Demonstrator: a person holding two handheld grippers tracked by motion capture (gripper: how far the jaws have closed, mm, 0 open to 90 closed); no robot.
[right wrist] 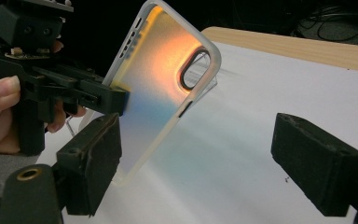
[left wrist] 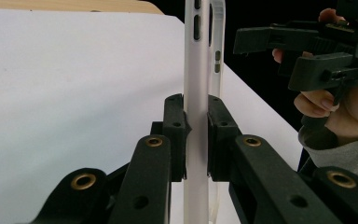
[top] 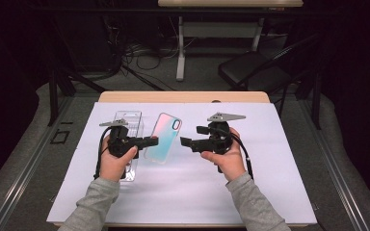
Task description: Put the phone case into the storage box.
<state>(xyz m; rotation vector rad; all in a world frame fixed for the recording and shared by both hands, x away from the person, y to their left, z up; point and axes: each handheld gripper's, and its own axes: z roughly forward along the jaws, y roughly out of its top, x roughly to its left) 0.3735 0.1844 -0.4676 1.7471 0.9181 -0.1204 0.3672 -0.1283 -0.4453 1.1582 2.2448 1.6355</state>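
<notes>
Two grey sleeves come in from the bottom edge of the high view, and each hand carries one hand-held gripper above the counter (top: 270, 183), which has a white sheet on top. On the left side, the left hand-held gripper (top: 150, 140) is pinching a phone case (top: 163, 137): in the left gripper view its two pads press on the thin side wall of the case (left wrist: 196, 93), one pad on each face. From the right gripper view, the case (right wrist: 158, 88) is seen tilted, with a translucent back that goes from orange to blue and a dark ring around the camera hole. Its lower corner looks to be just above the white sheet, but this is hard to judge. Opposite it, the right hand-held gripper (top: 187, 142) is spread wide, with nothing between its pads; it points toward the case and stays a little apart from it. Behind the left hand, a clear plastic box (top: 129, 126) lies on the sheet.
</notes>
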